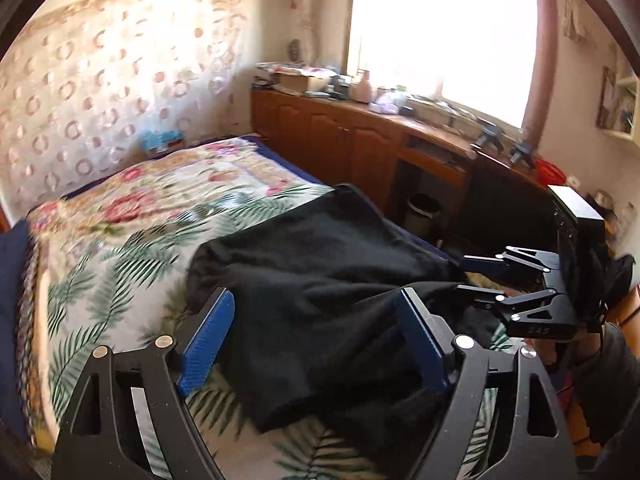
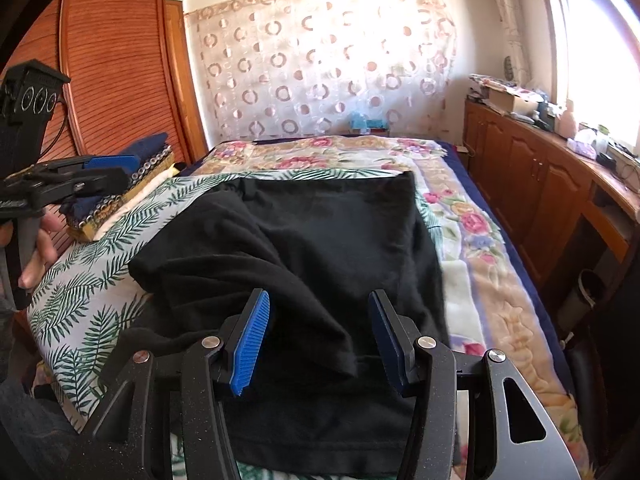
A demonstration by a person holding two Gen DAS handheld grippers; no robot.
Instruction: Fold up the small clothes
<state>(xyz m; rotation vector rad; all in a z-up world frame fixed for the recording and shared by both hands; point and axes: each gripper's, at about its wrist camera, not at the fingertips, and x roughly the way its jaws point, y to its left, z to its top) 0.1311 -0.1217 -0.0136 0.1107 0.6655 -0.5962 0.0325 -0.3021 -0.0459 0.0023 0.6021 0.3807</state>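
Your left tool (image 1: 316,340) stands with its blue pads wide apart; the black garment (image 1: 320,280) lies beneath and between them, but neither pad presses on it, so nothing is held. In the right wrist view the same tool (image 2: 108,170) shows at nine o'clock, off the cloth's left edge.

The garment sits in the middle of the bed (image 2: 500,280), on the palm-leaf sheet (image 2: 100,292), with the floral blanket (image 2: 476,216) running past it at three o'clock. One flap is already thrown across the body from the left, leaving a bulging ridge through the middle; the far hem at twelve o'clock lies flat and square. You have, I judge, made a first fold only: the cloth is still lumpy and wide, so smoothing and at least one more fold remain.

Your right tool (image 2: 320,340) has its pads half apart over the near edge of the garment at six o'clock. Cloth lies between them, yet I see no pad pressing it, so I read it as unclamped.

Count: one black garment, two tools, one bed, one stack of folded textiles (image 2: 136,184) at ten o'clock by the wardrobe (image 2: 116,60), one long cabinet (image 2: 532,184) at three o'clock
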